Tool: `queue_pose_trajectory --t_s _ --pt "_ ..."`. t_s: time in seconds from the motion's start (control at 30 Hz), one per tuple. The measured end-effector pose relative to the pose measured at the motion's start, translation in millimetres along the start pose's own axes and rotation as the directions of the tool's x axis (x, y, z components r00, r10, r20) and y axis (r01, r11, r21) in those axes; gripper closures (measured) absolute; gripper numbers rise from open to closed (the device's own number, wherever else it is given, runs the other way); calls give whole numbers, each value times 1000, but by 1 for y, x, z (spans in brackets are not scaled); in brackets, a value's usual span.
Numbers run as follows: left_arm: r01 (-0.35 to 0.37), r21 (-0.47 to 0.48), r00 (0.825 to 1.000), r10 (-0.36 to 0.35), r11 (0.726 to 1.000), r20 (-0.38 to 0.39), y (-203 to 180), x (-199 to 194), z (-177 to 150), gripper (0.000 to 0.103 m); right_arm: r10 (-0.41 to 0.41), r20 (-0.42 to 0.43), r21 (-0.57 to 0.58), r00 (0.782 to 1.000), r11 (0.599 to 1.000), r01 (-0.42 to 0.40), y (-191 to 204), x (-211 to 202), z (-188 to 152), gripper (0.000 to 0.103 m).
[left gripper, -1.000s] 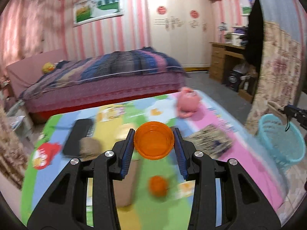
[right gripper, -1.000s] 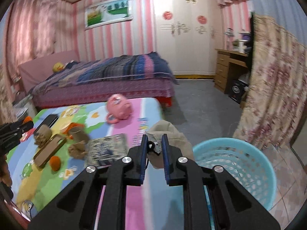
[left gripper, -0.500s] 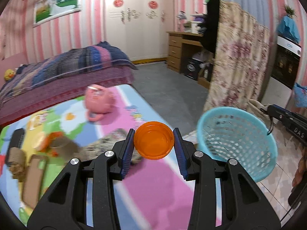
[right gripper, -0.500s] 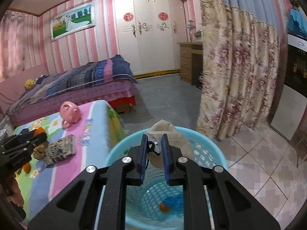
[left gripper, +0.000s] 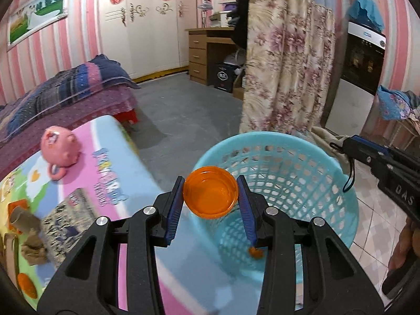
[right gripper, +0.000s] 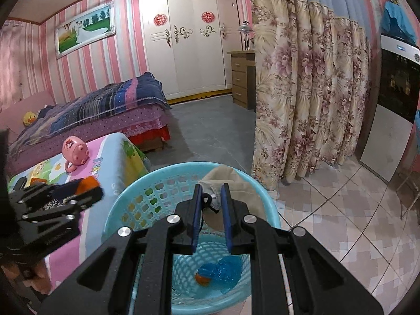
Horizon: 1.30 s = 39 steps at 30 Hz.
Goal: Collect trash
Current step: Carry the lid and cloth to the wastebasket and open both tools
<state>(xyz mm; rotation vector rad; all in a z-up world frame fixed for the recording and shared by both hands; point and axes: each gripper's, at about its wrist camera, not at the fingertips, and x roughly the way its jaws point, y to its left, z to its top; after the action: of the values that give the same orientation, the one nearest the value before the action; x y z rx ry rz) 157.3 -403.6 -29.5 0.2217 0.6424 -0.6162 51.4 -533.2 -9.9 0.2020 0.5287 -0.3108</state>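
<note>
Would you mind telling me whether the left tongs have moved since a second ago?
Yes. The left tongs, shut on the orange lid, have swung off the colourful mat to the rim of the blue basket.

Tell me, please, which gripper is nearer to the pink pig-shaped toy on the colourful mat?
Left. The left gripper, holding an orange cap, is at the basket's mat-side rim, nearer the pink pig toy. The right gripper is over the basket's far side.

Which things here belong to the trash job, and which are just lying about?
Job:
- orange lid in the left gripper
- beige cloth in the right gripper
- blue basket

Lying about:
- pink pig toy
- bed
- curtain
</note>
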Motion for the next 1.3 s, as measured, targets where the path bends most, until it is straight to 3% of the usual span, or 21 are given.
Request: queue_pose_trajectory --t_s 0.1,0.2,0.43,0.8,0.87,0.93,1.0,1.07,1.13,1.3 --pt "19 24 1000 -18 1000 -6 -10 9 4 63 2 8 -1 1000 1000 -2 1 -1 -1 88" --pt "1 41 1000 0 999 -13 -13 15 6 37 5 7 -2 1000 1000 -5 2 0 -2 88" --pt "-98 -2 995 98 995 33 23 -3 4 15 11 -3 -12 1000 1000 -11 8 4 -4 87" --pt "-201 -97 975 209 975 74 81 -44 -8 9 -2 0 -44 1000 999 2 29 18 -7 84" --pt "-221 -107 970 229 970 76 89 -50 -11 9 -16 -3 -33 1000 999 16 28 21 -9 75" --pt "-237 -118 966 247 964 75 98 -57 -15 9 -30 -4 -25 1000 999 29 27 23 -9 48" --pt "-249 -132 963 260 959 74 106 -64 -19 8 -50 1 -35 999 998 50 29 23 -9 36" --pt "-269 -142 956 282 952 75 117 -74 -23 8 -68 3 -41 998 997 68 31 22 -8 31" --pt "-292 -147 949 306 945 79 126 -84 -28 8 -98 26 -51 995 994 100 36 17 -5 15" --pt "-358 -168 923 375 919 83 155 -115 -44 6 -72 80 -119 994 990 81 65 5 2 8"
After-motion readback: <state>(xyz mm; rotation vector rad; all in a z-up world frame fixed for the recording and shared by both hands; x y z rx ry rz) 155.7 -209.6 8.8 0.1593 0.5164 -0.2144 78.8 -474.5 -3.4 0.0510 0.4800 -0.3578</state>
